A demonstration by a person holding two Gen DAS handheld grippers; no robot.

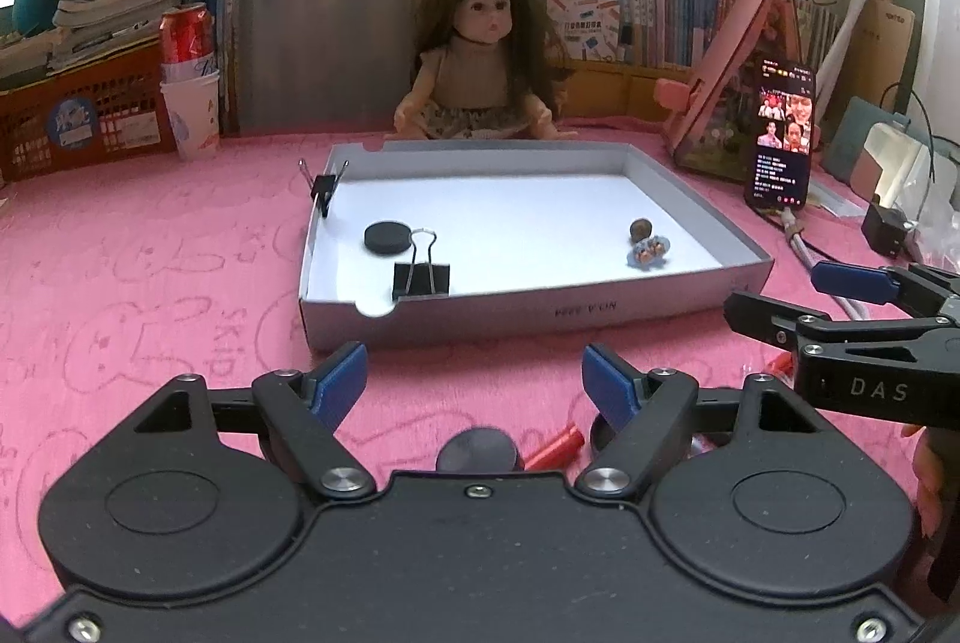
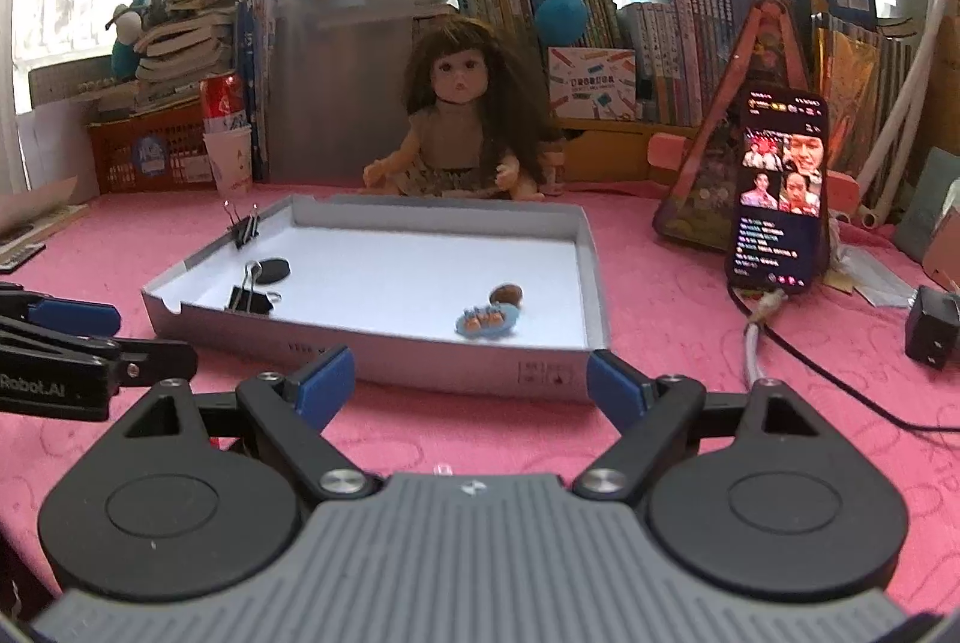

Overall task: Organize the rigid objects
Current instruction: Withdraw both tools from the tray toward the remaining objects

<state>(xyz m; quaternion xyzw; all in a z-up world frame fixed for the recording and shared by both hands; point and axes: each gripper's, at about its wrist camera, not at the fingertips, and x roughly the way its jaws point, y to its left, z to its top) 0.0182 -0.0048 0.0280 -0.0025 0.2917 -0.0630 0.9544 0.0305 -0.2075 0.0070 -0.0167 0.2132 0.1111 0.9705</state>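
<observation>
The left gripper [image 1: 474, 379] was released, its blue pads wide apart and empty, and the right gripper [image 2: 471, 380] was released too. Both hovered before the front wall of the grey box lid [image 1: 516, 310]. A dark disc [image 1: 477, 452] and a red tube [image 1: 555, 449] lay on the pink tabletop just under the left gripper. In the lid, a binder clip [image 1: 421, 277] stood at the front left corner beside a second disc [image 1: 389, 237]. The loose disc looked light, stiff and flat, perhaps slippery; I judged it best taken across its edges
</observation>
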